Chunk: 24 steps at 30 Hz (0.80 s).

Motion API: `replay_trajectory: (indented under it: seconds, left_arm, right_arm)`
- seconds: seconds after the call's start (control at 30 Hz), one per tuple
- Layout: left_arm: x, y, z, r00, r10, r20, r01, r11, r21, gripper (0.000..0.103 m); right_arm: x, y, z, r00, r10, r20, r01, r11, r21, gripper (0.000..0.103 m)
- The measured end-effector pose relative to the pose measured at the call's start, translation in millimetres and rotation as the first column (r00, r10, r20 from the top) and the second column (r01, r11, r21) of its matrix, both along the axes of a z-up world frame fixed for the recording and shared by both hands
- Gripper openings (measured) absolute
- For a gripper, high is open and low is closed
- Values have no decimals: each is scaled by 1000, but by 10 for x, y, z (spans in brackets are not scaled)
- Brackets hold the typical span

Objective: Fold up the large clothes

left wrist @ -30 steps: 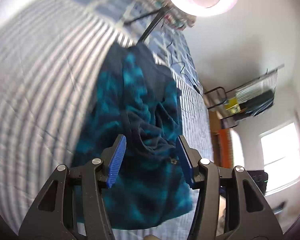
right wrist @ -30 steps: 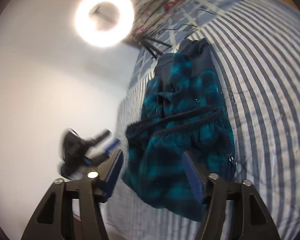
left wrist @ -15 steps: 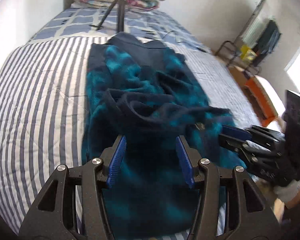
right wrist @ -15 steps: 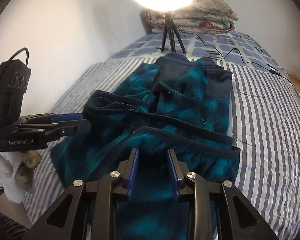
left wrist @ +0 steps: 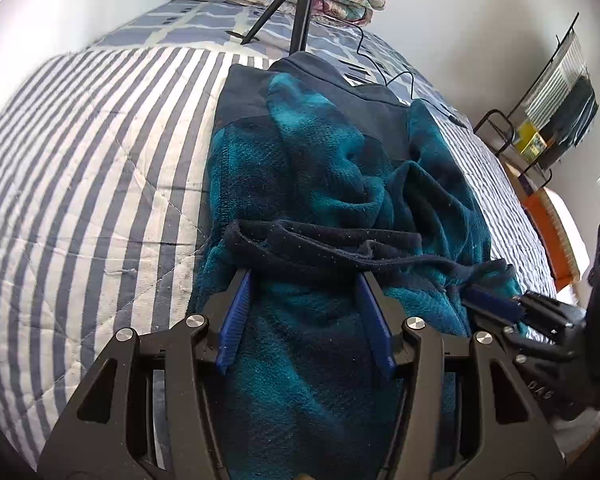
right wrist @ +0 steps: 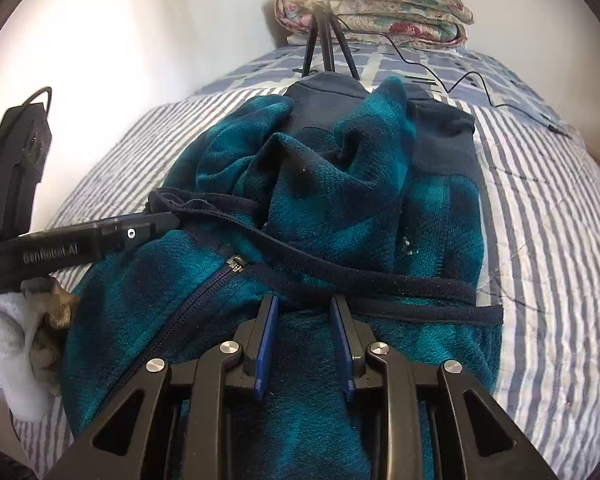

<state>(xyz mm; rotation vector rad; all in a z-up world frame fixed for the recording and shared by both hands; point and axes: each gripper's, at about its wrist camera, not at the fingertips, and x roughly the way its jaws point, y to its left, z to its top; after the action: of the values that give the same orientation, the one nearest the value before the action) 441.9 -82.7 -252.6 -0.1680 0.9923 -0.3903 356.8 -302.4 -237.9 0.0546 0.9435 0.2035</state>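
Right wrist: both grippers at the fleece jacket hem band
Right gripper narrowed, left gripper spread, neither pinching: thick hem may slip out

teal-navy plaid fleece, blue-white striped quilt

One fleece jacket, teal and navy check, on one bed with a striped cover. Two tools: left tool, right tool; each has two fingers with blue pads. One tripod, three legs showing. One stack of folded floral bedding at the head of the bed; layers in it can't be counted. One black cable trailing over the cover. One wire rack by the wall; its contents are too small to count. One zipper on the jacket.
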Motion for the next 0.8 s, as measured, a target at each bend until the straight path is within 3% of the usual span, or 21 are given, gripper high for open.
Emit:
replay_trajectory:
  seconds: [0.17,0.3,0.47,0.6,0.77,0.8]
  left_arm:
    - [-39,99,316,998,-36,-45,36,999,-15,56]
    - [102,365,718,1000,-26,-11,25,998,-56,56]
    - [500,623,1094,1000,5,8,-4,993,-122,64]
    - [871,705,1123,1000,19,-4,-20,988,-150,73]
    - [1351,717,883,998,9,-63,-21,982,-188,74]
    - [1440,712,822,997,10,-72,-24,981,-194,74]
  right_arm:
    - [-138,-214,333,1000,-22,4,21,995,99,30]
    - [-227,-474,674,997,-45,55,36,987,157,32]
    - [-104,-737,897,994,-79,81,69,990,124,32]
    - [148,-963,896,989,-123,80,114,988,106,46]
    - [527,-1242,759,982,-174,71,165,980,113,69]
    - [602,-1295,725,980,-185,71,176,977,121,69]
